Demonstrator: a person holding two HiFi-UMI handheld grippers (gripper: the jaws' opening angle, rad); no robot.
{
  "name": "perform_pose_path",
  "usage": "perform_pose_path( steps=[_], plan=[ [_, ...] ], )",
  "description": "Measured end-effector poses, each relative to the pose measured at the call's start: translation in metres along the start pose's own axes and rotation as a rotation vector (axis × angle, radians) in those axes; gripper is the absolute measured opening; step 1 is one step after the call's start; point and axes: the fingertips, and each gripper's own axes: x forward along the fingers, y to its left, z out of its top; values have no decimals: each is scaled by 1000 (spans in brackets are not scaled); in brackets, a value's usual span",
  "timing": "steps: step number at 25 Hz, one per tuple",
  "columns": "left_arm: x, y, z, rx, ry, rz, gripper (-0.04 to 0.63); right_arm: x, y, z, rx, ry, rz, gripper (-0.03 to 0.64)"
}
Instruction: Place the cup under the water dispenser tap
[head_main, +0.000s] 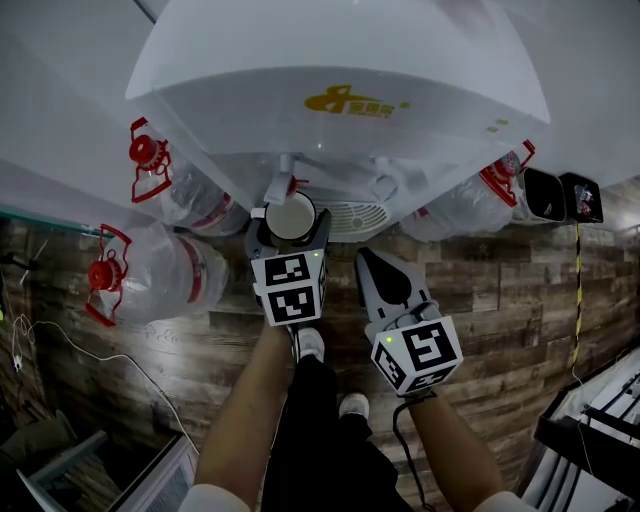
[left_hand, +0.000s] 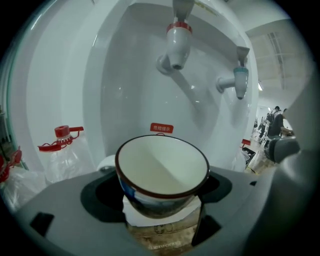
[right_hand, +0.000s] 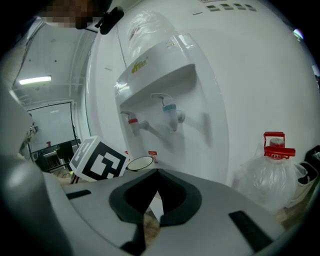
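A white cup (left_hand: 162, 170) with a dark red rim and a blue pattern sits upright between the jaws of my left gripper (left_hand: 162, 207), which is shut on it. The cup (head_main: 291, 215) is just in front of the white water dispenser (head_main: 340, 80), below and slightly short of the red tap (left_hand: 178, 44). The blue tap (left_hand: 239, 82) is to the right. My right gripper (head_main: 373, 262) hangs beside the left one, shut with nothing in it. From the right gripper (right_hand: 154, 197) I see the cup (right_hand: 140, 162) under the red tap (right_hand: 132, 120).
Clear water jugs with red caps lie on the wooden floor, two left of the dispenser (head_main: 150, 272) (head_main: 190, 200) and one on the right (head_main: 470, 205). Black bins (head_main: 560, 195) stand at the far right. A white cable (head_main: 90, 350) runs across the floor at left.
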Motion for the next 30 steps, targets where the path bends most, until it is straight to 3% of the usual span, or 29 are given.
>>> perform_pose_path(
  steps=[6,20,26,30],
  plan=[
    [9,8,-1,-37,-1,33,443,3,1,0,8,-2,20,21],
    [12,11,5,-85,-101,156,442,1,-3,-9,25,14,29,21],
    [12,10,4,-28,-104,154,443,0,-5,-9,33,13,29,20],
    [10,9,4,-33,-103,154,443,-1,-5,-9,41,12,29,20]
  ],
)
